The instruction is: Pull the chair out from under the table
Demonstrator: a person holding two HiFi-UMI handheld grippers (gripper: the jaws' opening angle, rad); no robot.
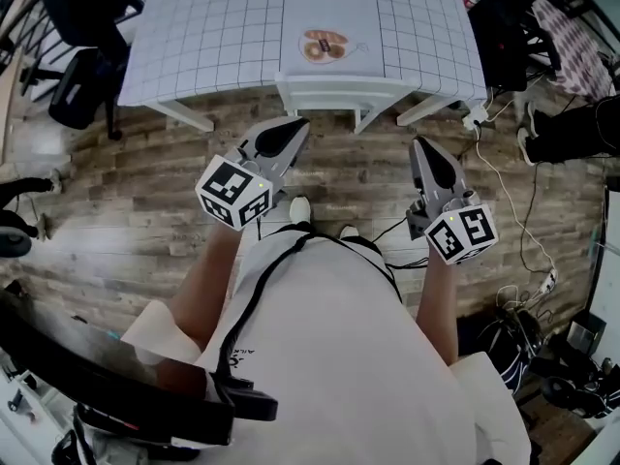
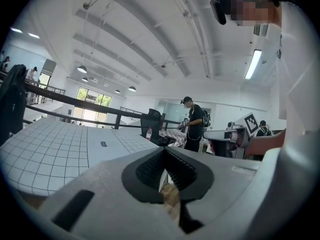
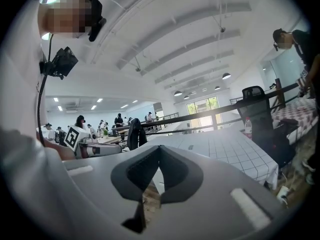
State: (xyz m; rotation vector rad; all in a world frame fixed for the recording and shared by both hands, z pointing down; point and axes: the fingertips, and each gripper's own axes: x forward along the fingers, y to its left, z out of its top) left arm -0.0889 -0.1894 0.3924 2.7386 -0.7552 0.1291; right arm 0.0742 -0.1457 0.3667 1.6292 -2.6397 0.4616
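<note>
Floor [image 1: 145, 211]: wood planks
Chair [image 1: 334, 93]: white, tucked under desk [image 1: 213, 27]
Left gripper [image 1: 294, 126]: my jaws clenched, empty, near chair
Right gripper [image 1: 419, 145]: jaws clenched, empty, near chair

Chair [image 1: 334, 92] — mostly hidden under the table [image 1: 213, 27].

This is a big, bright work room, like a lab. The white ceiling [image 2: 150, 44] is very high, with round lamps [image 2: 82, 69] hanging down and tall windows [image 2: 92, 100] far off. The wood floor [image 1: 126, 211] has cables [image 1: 523, 221] lying on it. Other people [image 2: 194, 124] stand around, and a black office chair [image 1: 82, 85] sits by the left edge of the counter [image 1: 213, 37].
</note>
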